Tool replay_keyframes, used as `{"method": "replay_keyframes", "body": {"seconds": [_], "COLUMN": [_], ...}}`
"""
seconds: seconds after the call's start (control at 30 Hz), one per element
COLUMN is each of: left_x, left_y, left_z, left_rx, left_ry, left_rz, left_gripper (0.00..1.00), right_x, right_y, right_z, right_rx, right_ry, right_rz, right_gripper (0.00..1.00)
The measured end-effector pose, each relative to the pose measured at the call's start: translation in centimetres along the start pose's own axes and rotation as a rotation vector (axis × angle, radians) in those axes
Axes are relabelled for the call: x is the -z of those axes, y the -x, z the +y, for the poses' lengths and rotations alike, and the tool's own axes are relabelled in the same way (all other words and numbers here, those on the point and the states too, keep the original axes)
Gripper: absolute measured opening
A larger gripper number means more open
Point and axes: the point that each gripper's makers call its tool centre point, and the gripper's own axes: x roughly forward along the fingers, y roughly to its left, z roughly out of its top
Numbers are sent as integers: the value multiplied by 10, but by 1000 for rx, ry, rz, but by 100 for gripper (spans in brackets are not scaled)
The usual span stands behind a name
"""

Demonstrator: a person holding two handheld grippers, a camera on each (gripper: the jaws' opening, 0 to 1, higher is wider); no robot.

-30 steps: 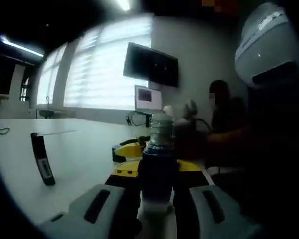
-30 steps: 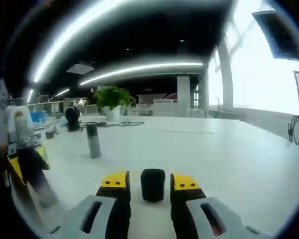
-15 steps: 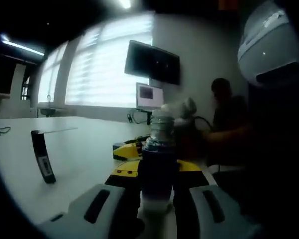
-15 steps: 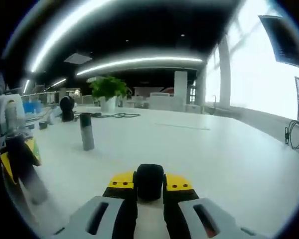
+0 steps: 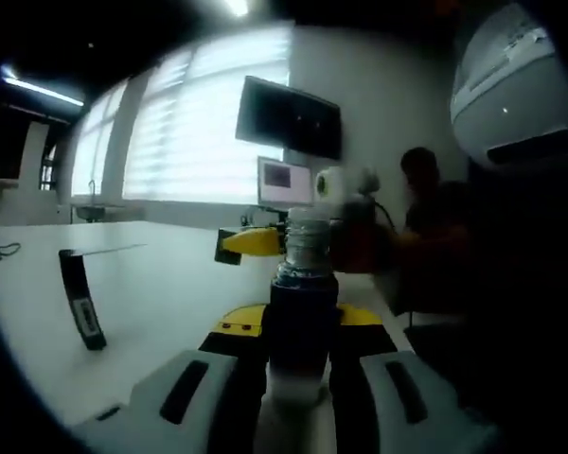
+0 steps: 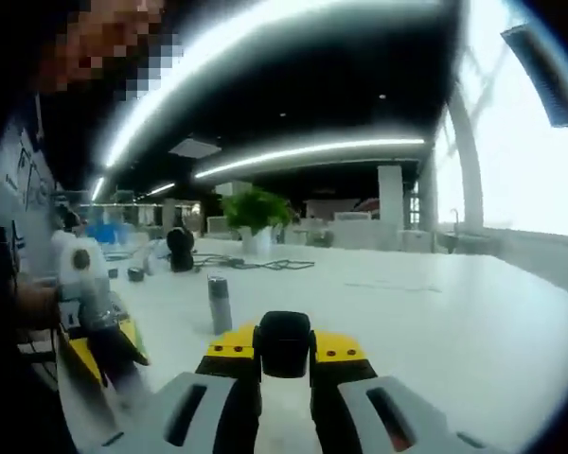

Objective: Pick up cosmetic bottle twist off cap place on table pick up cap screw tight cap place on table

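In the left gripper view, the left gripper [image 5: 301, 352] clamps a dark cosmetic bottle [image 5: 301, 326] upright between its yellow-tipped jaws, its ribbed neck bare and uncapped; the bottle's base is hidden between the jaws. Just beyond it, the right gripper [image 5: 254, 241] enters from the right, largely hidden behind the bottle's neck. A small dark object [image 5: 80, 301] leans on the white table [image 5: 151, 284] to the left (too blurred to identify).

In the right gripper view, that gripper's jaws grip the black cap [image 6: 284, 343] above the table. The bottle appears blurred at the left edge. A grey cylinder [image 6: 220, 304] stands farther off, with a potted plant [image 6: 256, 216] beyond.
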Motion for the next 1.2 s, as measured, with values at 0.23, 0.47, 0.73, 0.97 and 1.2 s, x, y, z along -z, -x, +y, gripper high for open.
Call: {"method": "replay_keyframes", "body": {"seconds": [0.23,0.47,0.73,0.97,1.2], "left_x": [0,0,0,0,-1], "left_y": [0,-1,-11,-16,-19], "left_z": [0,0,13,27,42], "left_rx": [4,4,35,51,75], "left_ry": [7,6,-26,-30,-31], "left_rz": [-1,-2,13,16,19], "left_gripper": [14,14,14,14,14], "right_x": [-27,-47,-61,-67,-72], "right_y": [4,14,5,1,-7], "right_z": [33,61,70,79,87], "right_rx": [-223,-433,-557,-660,-715], "right_ry": [-118,-92,-49,-6,46], "right_rz": [-73,-121,-133,-122,-104], "right_gripper": [13,13,13,13,13]}}
